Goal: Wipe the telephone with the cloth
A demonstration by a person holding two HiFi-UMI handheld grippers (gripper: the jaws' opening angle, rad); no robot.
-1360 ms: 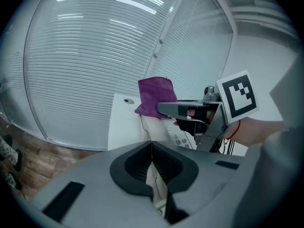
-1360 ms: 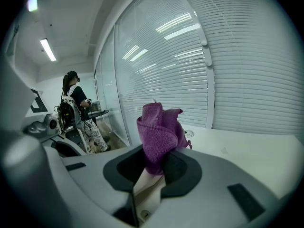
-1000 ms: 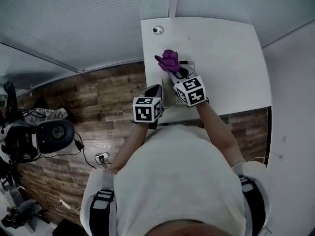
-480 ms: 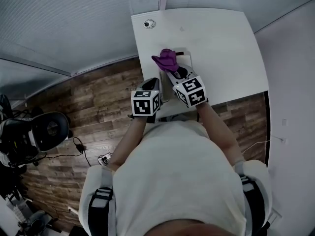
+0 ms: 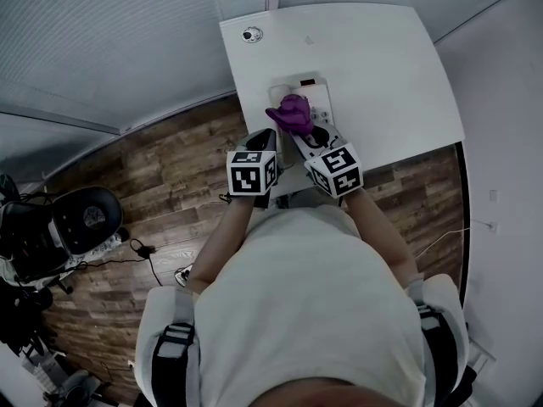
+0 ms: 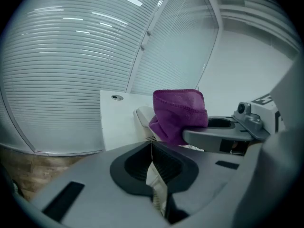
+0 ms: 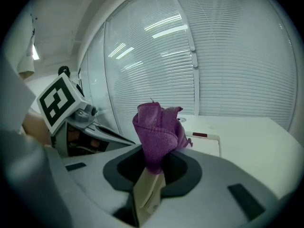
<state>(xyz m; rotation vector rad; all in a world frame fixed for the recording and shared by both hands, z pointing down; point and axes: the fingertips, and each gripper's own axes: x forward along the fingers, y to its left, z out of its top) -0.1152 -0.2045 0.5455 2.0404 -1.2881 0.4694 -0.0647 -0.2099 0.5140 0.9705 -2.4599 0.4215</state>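
Clamping the purple cloth (image 5: 293, 114) in my right tongs (image 5: 299, 134), I'm holding it over the telephone (image 5: 316, 91) lying lengthwise ahead, left tongs (image 5: 271, 135) closed empty.

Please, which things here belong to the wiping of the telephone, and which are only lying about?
For the job: purple cloth, gripped by the right gripper; telephone on the table; left gripper, shut and empty.
Lying about: small round fitting at the table's far corner; chair and cables on the floor.
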